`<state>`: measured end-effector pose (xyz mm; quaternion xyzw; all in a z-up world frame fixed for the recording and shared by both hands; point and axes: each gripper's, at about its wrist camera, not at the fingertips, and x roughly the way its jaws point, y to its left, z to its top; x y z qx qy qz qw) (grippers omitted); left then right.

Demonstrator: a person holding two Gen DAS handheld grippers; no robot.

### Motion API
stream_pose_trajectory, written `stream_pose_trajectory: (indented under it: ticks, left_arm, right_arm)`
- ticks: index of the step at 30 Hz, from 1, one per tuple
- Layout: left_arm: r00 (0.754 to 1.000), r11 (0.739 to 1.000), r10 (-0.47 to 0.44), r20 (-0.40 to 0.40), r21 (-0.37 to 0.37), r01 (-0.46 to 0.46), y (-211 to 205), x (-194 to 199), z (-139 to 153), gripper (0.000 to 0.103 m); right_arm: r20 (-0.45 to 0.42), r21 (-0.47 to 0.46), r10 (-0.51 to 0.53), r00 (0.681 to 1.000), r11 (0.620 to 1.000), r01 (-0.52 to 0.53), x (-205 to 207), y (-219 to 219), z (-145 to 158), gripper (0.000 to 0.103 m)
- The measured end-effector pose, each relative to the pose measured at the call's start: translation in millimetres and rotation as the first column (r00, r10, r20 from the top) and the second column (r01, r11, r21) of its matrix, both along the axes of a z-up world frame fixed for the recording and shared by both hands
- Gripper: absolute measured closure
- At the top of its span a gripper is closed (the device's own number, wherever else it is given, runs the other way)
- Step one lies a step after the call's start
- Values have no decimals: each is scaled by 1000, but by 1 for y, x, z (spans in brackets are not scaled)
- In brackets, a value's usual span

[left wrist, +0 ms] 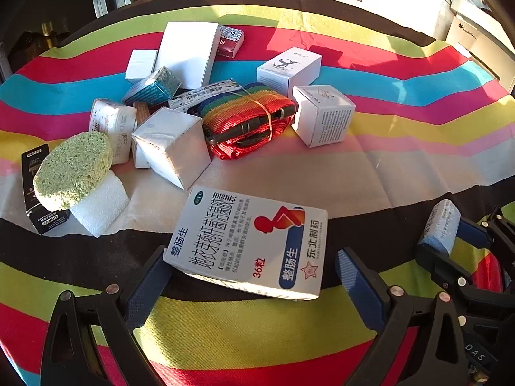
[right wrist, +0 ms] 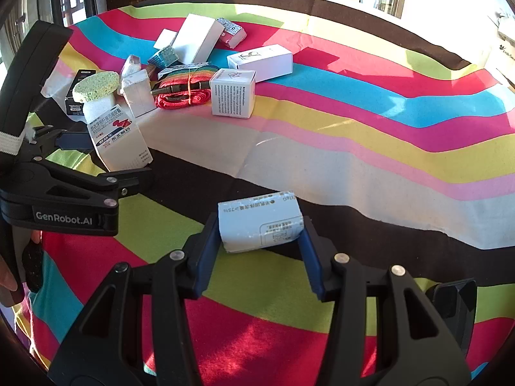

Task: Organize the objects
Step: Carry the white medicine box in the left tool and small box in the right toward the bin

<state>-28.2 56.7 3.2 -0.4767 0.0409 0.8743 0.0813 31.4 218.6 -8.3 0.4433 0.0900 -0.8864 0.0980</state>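
Plainly, the medicine box (left wrist: 251,241) read "36粒" and "整肠生", and lay between the spread fingers of the left tool (left wrist: 254,276), which bore "GenRobot.AI". Beyond the box sat a green sponge (left wrist: 72,169), a red strap (left wrist: 248,122) and white cartons. Right of it, the right tool (right wrist: 259,251) clamped a pale packet (right wrist: 260,225) above the striped table (right wrist: 354,135).

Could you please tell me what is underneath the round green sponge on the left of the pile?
The round green sponge rests on a white foam block, with a black box behind. The block's covered top is hidden.
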Motion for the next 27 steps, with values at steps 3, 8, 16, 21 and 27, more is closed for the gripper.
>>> stream_pose_trajectory:
  ticks: [3,8,16,21,27]
  left_arm:
    - [999,1000,12,-41,6,-11,-3,6,6,30]
    - [998,999,31,-55,7,-31,-3,7,7,30]
    - [996,998,62,-61,4,-61,-5,11,6,30]
    - [992,994,105,-72,29,-103,-14,25,10,30]
    - [984,989,149,-96,22,-148,-23,49,14,30]
  right_arm:
    - [1,-6,1,1000,1000,-1,-1,0,0,51]
    - [3,-8,0,1000,1000,0,-3,0,0,51]
    - [0,-9,-2,1000,1000,2,-2,0,0,51]
    - [-2,-9,-1,1000,1000,1,-2,0,0,52]
    - [-11,-10,-1,1000,1000,1,-1,0,0,52]
